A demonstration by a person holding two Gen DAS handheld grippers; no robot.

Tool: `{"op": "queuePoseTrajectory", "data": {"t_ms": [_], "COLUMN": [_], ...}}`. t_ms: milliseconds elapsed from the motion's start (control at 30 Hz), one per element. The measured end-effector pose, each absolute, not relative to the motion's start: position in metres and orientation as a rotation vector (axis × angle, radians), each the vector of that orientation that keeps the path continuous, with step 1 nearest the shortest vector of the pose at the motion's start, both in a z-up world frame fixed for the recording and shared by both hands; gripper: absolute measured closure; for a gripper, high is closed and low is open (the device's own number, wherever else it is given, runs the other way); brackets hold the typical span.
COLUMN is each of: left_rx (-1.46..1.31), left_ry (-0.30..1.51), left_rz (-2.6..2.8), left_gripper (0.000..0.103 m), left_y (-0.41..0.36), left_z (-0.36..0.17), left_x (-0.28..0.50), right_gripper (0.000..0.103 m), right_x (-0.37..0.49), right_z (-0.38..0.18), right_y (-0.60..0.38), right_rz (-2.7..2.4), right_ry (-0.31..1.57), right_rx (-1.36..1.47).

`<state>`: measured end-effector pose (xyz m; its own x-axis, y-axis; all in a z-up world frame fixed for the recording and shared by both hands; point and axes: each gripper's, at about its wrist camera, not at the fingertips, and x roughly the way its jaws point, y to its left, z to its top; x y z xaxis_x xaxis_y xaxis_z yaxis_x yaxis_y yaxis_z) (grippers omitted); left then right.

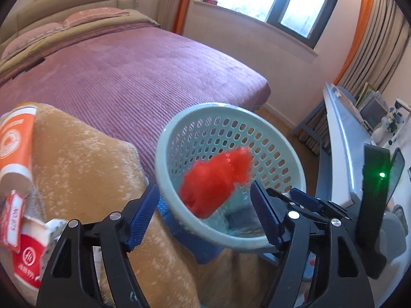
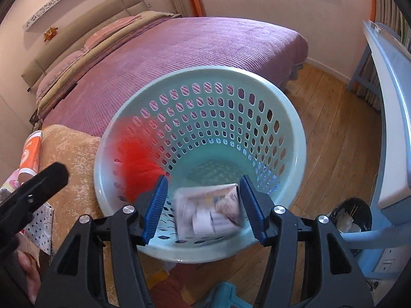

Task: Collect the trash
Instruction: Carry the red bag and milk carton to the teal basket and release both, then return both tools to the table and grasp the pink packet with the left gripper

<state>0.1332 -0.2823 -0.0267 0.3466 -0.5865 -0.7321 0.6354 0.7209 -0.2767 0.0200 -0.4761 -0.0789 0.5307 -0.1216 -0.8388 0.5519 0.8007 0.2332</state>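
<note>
The big thing here is the pale green basket [image 2: 295, 138] with holes in its sides. It stands on the wood floor [image 2: 331, 118], just beside the bed [image 2: 195, 51] with the purple cover.

The left gripper [image 1: 205, 215] is above the near rim of the basket. Its blue fingers [image 1: 142, 215] stand wide apart. A red crumpled thing [image 1: 213, 179] is in the air between them, over the mouth of the basket. It looks blurry. The fingers do not touch it. From the right wrist camera the same red thing [image 2: 136, 161] shows as a red smear at the left inside wall of the basket.

The right gripper [image 2: 203, 205] is also over the near rim of the basket. Its blue fingers [image 2: 154, 210] are partly open. A crumpled paper wrapper [image 2: 208, 213] with small print sits between them. It is blurry too. Its right edge is right up against the right finger, but there is a gap at the left finger. I cannot tell if the fingers hold it.

To the left of the basket is a fuzzy tan blanket [image 1: 84, 169]. At the blanket's left edge lies an orange and white tube [image 1: 15, 146], and below it a red and white cup [image 1: 28, 261].
</note>
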Motion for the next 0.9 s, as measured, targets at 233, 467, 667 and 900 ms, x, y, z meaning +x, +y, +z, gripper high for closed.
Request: {"op": "queuePoseTrajectory", "data": {"t_ms": [233,467,667,900], "left_rx": [-0.013,-0.034,-0.087,-0.157], "left_ry": [0.836,0.727,0.656,0.604], "left_rz": [-0.773,-0.7,-0.592,-0.4], "left_gripper": [0.03,0.03,0.029,0.026], "left_y": [-0.227,-0.173,-0.106,-0.001], "left_z": [-0.002,0.026,0.046,0.057], "left_x": [0.116,0.086,0.072,0.065], "right_gripper": [0.048,0.048,0.048,0.048], "right_x": [0.02,0.022,0.024,0.038], "right_z": [-0.049,-0.016,0.008,0.008], "right_y": [-0.447,-0.395,-0.339,-0.281], "right_rz": [-0.389,-0.287,-0.152,-0.039], "right_ry": [0.887,0.798,0.713,0.725], "right_rx": [0.458,0.369,0.284,0.201]}}
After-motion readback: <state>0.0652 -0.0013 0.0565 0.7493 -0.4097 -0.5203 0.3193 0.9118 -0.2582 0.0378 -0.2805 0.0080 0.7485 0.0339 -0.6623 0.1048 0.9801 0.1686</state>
